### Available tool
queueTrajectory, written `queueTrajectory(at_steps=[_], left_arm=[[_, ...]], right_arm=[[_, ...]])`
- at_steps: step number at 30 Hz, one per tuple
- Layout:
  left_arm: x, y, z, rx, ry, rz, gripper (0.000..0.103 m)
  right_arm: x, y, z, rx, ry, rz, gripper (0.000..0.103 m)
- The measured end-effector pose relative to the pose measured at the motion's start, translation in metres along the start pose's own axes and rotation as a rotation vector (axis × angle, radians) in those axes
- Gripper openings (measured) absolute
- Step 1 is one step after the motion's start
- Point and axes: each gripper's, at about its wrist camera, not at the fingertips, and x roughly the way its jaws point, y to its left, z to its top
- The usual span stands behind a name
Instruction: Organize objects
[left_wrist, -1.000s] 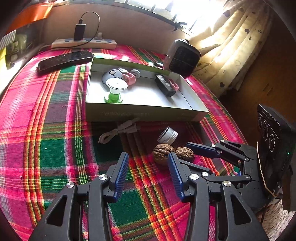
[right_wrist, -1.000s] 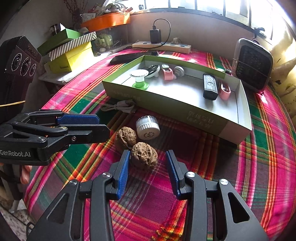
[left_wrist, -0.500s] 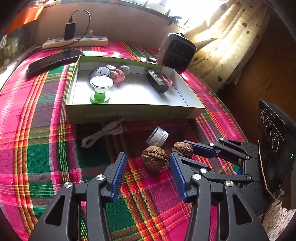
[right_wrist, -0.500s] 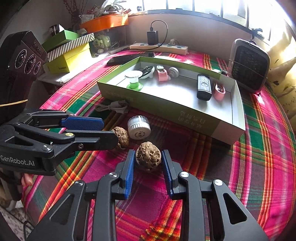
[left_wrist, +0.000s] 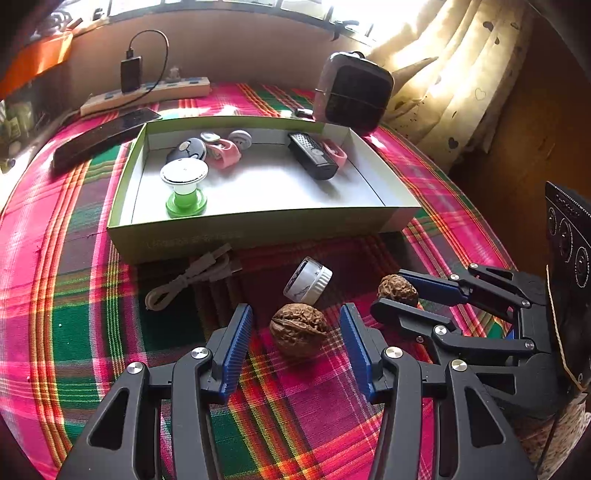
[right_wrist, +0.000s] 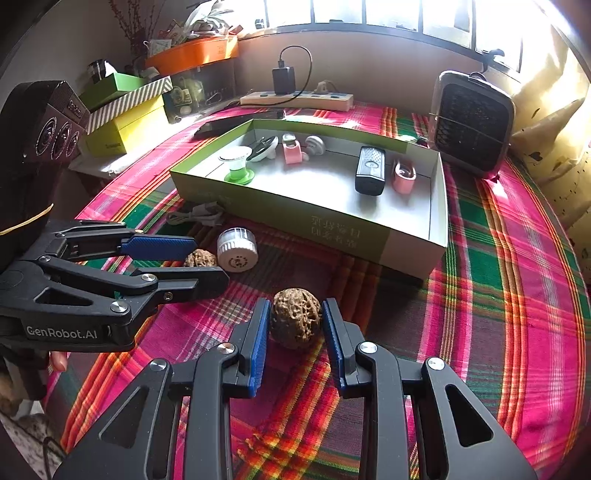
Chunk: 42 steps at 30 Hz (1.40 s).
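- Since a second ago the right gripper (right_wrist: 295, 328) has closed from a loose straddle onto one walnut (right_wrist: 294, 323); the left gripper (left_wrist: 295, 338) has shifted from beside the other walnut (left_wrist: 298, 328) to straddling it.
- Right gripper: both blue pads press the walnut's sides, so it is clamped on it, low over the plaid cloth (right_wrist: 498, 295).
- Left gripper: jaws wide apart, the other walnut on the cloth between the pads, clear gaps either side.
- Just beyond the left fingertips lies a white cap (left_wrist: 307, 280) on its side, and further left a coiled white cable (left_wrist: 192, 278).
- Ahead of both grippers sits the green box (right_wrist: 332, 229), holding a green-and-white spool (right_wrist: 238, 166), a black device (right_wrist: 370, 170), pink clips (right_wrist: 404, 177) and small round pieces.
- Only the right wrist view shows stacked yellow and green boxes (right_wrist: 122, 122) and an orange tray (right_wrist: 195, 51); only the left shows the curtain (left_wrist: 454, 85).
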Motion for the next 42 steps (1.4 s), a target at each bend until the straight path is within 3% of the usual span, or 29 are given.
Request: queueTrajectory(at_steps=[4, 9, 19, 42], left_arm=[[0.0018, -0.0063, -0.0003, 0.031, 0.0, 0.042, 0.048], [0.0017, -0.0042, -0.0003, 0.013, -0.004, 0.042, 0.048], [-0.0003, -0.0034, -0.0027, 0.02, -0.009, 0.089, 0.029], [-0.0027, -0.0032, -0.0037, 0.022, -0.014, 0.084, 0.029]], right_arm=[[-0.0011, -0.0026, -0.0008, 0.003, -0.003, 0.007, 0.03], [-0.0013, -0.0032, -0.001, 0.005, -0.004, 0.016, 0.03], [-0.0015, -0.0025, -0.0015, 0.001, -0.004, 0.017, 0.03], [-0.001, -0.0025, -0.0022, -0.002, -0.003, 0.012, 0.03]])
